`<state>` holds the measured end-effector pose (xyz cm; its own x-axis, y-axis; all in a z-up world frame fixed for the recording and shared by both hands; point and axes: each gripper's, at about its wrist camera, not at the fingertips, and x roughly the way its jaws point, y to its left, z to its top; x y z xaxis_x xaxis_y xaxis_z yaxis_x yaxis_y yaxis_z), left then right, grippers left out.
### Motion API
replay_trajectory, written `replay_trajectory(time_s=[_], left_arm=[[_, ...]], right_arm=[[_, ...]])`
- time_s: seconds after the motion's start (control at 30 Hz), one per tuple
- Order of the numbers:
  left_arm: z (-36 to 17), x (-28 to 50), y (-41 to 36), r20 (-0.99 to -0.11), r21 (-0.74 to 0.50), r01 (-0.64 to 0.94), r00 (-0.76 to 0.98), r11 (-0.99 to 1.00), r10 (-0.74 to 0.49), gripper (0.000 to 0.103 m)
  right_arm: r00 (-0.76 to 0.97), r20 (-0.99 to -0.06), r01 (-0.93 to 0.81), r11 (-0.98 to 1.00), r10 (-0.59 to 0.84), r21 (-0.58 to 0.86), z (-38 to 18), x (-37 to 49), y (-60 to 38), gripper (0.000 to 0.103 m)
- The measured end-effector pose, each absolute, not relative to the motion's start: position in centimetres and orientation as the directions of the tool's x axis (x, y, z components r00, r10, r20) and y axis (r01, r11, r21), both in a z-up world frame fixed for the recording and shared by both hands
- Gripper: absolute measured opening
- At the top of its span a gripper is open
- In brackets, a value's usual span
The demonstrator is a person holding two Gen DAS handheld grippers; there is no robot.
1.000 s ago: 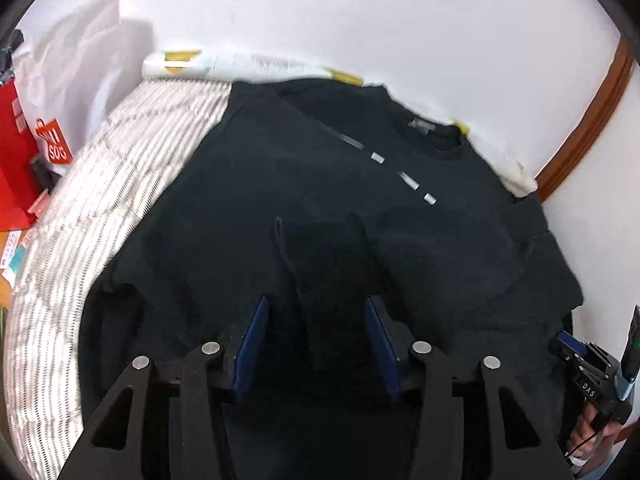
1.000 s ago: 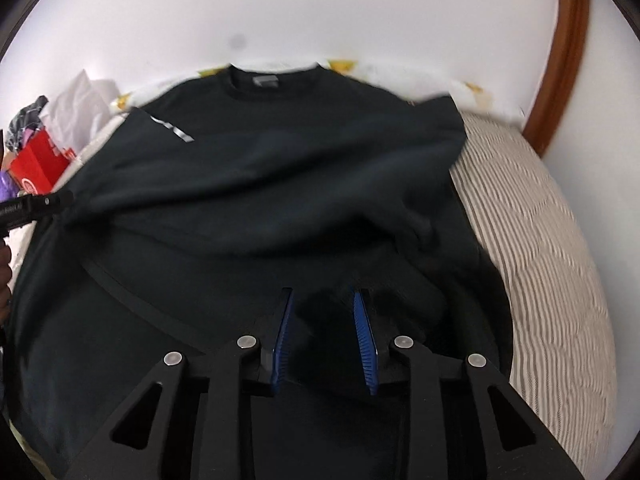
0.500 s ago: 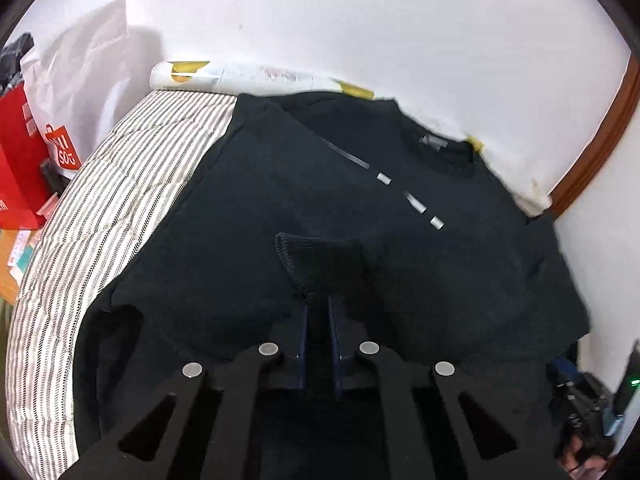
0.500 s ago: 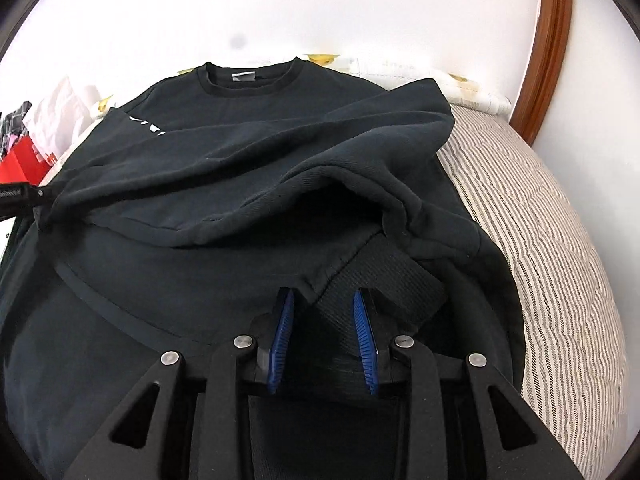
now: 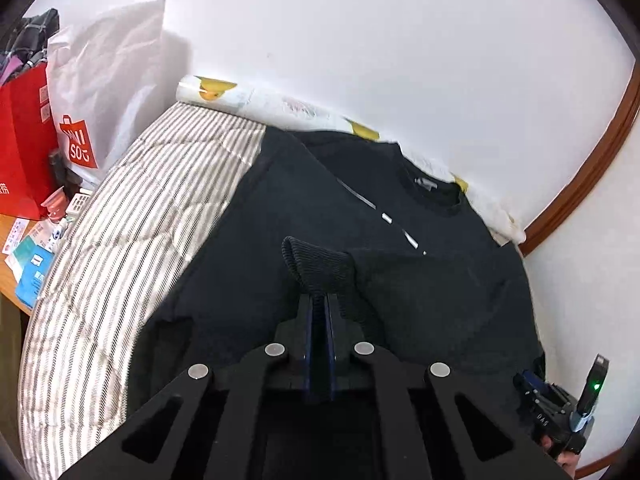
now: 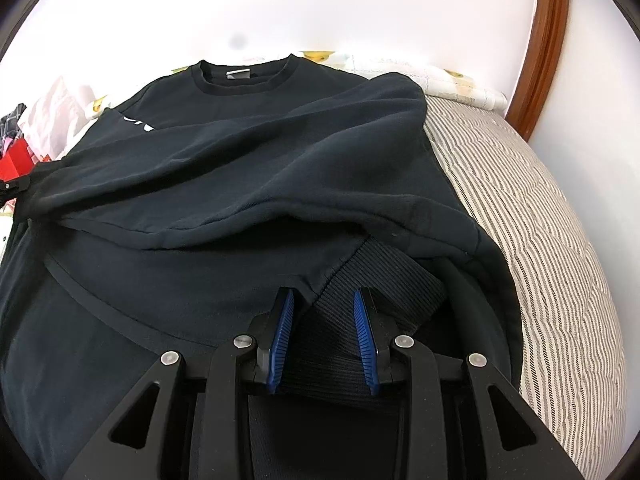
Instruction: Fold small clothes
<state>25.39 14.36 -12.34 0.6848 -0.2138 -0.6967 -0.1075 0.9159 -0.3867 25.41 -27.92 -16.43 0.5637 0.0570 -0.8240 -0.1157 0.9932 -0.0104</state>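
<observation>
A black sweatshirt point(image 5: 420, 280) lies face up on a striped quilt point(image 5: 140, 220), neck towards the wall. My left gripper point(image 5: 318, 304) is shut on the ribbed cuff point(image 5: 316, 264) of one sleeve, which stands lifted above the chest. In the right wrist view that sleeve stretches across the sweatshirt point(image 6: 240, 160) towards the left edge. My right gripper point(image 6: 323, 300) stands partly open low over the other ribbed cuff point(image 6: 380, 276). That cuff lies flat between and under the blue pads point(image 6: 362, 320), which do not visibly press on it.
A red bag point(image 5: 20, 140) and a white shopping bag point(image 5: 108, 80) stand at the left beside the bed. Small items crowd a wooden table point(image 5: 12, 224). A patterned roll point(image 5: 280, 104) lines the wall. Brown wooden trim point(image 6: 548, 40) rises at the right.
My left gripper has shut on the sleeve cuff and risen with it, drawing the sleeve over the chest. The right gripper has kept its place and its opening.
</observation>
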Motion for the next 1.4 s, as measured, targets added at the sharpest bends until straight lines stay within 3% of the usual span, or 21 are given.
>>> replay_trajectory(time_s=[0.13,0.33,0.57,0.8,0.97,1.1,1.33,1.4], left_arm=[[-10.9,25.5,15.8,-0.689,-0.332,-0.152,0.714,0.931,-0.129,0.006],[-13.4,26.4,17.2,-0.748,-0.343,-0.216,0.652,0.914,-0.126,0.006],[-14.6,26.5,16.5,-0.778,-0.302,-0.233,0.620,0.924,-0.098,0.011],[-14.0,25.3,15.3,-0.790,-0.216,-0.208,0.611,0.954,-0.045,0.011],[-13.6,23.6,14.5,-0.795,-0.203,-0.177,0.604,0.963,-0.057,0.011],[-12.9,21.5,13.9,-0.785,-0.184,-0.174,0.618,0.967,-0.038,0.011],[-11.7,17.0,12.3,-0.777,-0.123,-0.151,0.630,0.981,-0.001,0.011],[-11.7,15.7,12.0,-0.784,-0.142,-0.143,0.620,0.980,-0.023,0.015]], right_arm=[[0.557,-0.828,-0.112,0.994,0.061,-0.002,-16.4,25.4,-28.0,0.030],[0.538,-0.837,-0.121,0.992,0.094,0.034,-15.6,25.5,-28.7,0.030],[0.632,-0.771,-0.049,0.996,0.085,0.070,-12.7,26.9,-31.9,0.030],[0.547,-0.837,0.030,0.999,-0.005,0.014,-15.2,28.5,-33.0,0.029],[0.544,-0.839,0.041,0.999,-0.012,0.012,-14.4,26.3,-33.5,0.034],[0.565,-0.824,0.046,0.999,-0.041,-0.017,-13.3,23.9,-34.0,0.045],[0.604,-0.795,0.055,0.998,-0.054,-0.026,-11.7,18.4,-34.8,0.048],[0.592,-0.804,0.073,0.997,-0.053,-0.012,-11.7,17.0,-35.3,0.048]])
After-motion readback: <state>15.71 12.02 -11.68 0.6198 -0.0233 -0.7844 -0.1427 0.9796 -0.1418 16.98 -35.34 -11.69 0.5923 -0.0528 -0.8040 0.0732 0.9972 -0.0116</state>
